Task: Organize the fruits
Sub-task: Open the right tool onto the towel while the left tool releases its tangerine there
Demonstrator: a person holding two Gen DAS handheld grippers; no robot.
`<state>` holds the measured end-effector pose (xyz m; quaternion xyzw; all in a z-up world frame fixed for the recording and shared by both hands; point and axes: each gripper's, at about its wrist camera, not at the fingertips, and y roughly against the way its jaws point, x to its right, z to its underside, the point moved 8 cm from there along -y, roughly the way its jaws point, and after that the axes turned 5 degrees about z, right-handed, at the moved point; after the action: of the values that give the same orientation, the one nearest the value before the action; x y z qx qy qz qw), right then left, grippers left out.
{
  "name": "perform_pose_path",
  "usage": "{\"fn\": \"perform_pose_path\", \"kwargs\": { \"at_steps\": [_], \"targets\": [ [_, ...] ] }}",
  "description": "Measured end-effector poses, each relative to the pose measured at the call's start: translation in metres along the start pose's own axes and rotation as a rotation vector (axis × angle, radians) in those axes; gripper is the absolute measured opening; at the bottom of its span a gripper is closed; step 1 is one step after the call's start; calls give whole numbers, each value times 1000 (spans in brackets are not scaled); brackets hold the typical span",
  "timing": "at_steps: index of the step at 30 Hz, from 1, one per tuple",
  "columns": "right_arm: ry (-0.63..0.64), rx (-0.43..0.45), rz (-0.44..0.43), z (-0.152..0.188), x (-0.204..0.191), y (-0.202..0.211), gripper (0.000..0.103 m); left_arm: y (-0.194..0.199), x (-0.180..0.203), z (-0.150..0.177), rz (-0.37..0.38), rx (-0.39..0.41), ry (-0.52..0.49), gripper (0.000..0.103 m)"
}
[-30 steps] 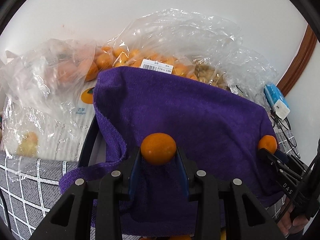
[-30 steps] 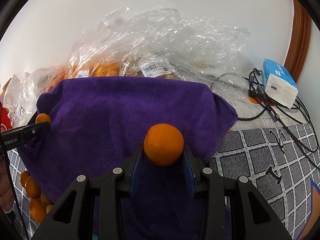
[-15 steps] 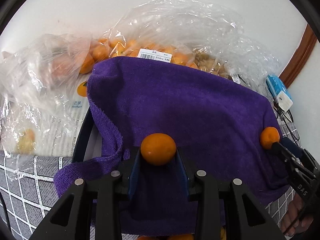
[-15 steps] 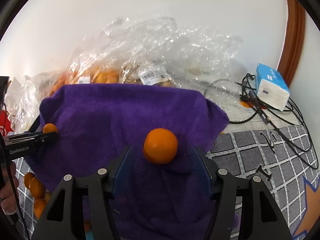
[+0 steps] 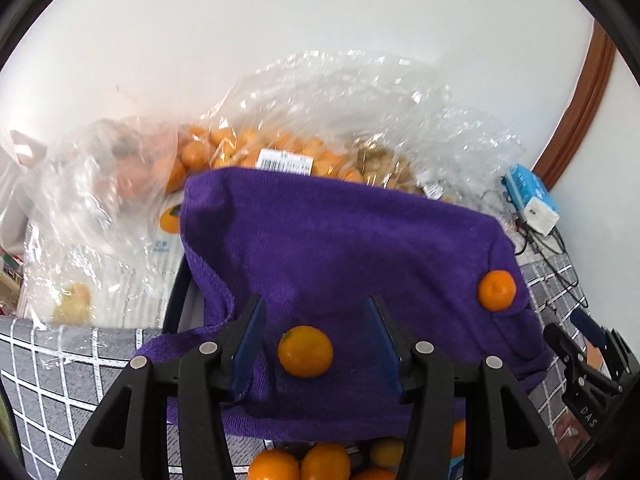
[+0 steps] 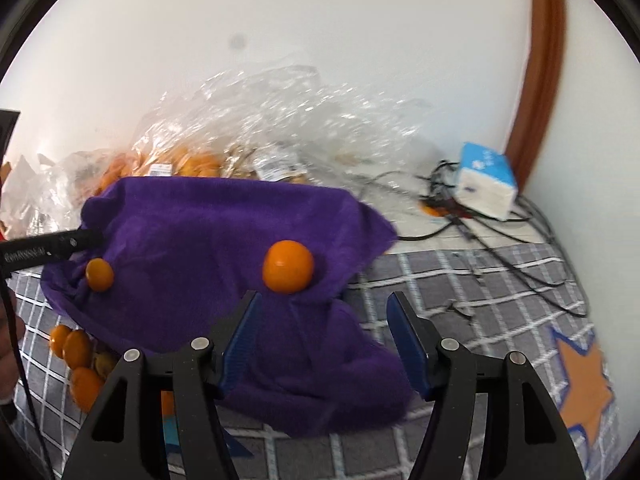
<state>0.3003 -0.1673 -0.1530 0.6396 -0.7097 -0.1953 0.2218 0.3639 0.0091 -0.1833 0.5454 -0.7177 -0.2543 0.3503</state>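
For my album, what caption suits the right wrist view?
Open right gripper behind an orange lying on a purple towel, a second orange at left.

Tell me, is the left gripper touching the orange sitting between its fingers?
Apart. The left wrist view shows purple towel on both sides of the orange, between it and the left gripper's open fingers.

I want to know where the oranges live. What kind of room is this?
Probably a room in someone's home. Shopping bags of fruit lie against a white wall, on a checked cloth, beside a tissue pack and loose cables.
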Motion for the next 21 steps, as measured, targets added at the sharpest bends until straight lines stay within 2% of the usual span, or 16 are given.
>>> {"fn": "perform_pose_path", "kwargs": {
  "at_steps": [4, 10, 14, 21],
  "targets": [
    [-48, -4, -31, 6, 7, 16, 64, 22, 6, -5, 8, 49, -6, 49],
    [-32, -18, -34, 22, 9, 38, 64, 60, 15, -11, 29, 121, -20, 49],
    [6, -24, -31, 32, 7, 49, 64, 77, 13, 3, 53, 122, -21, 49],
    [-15, -50, -60, 53, -5, 47, 64, 83, -6, 46, 16, 90, -26, 49]
  ]
}}
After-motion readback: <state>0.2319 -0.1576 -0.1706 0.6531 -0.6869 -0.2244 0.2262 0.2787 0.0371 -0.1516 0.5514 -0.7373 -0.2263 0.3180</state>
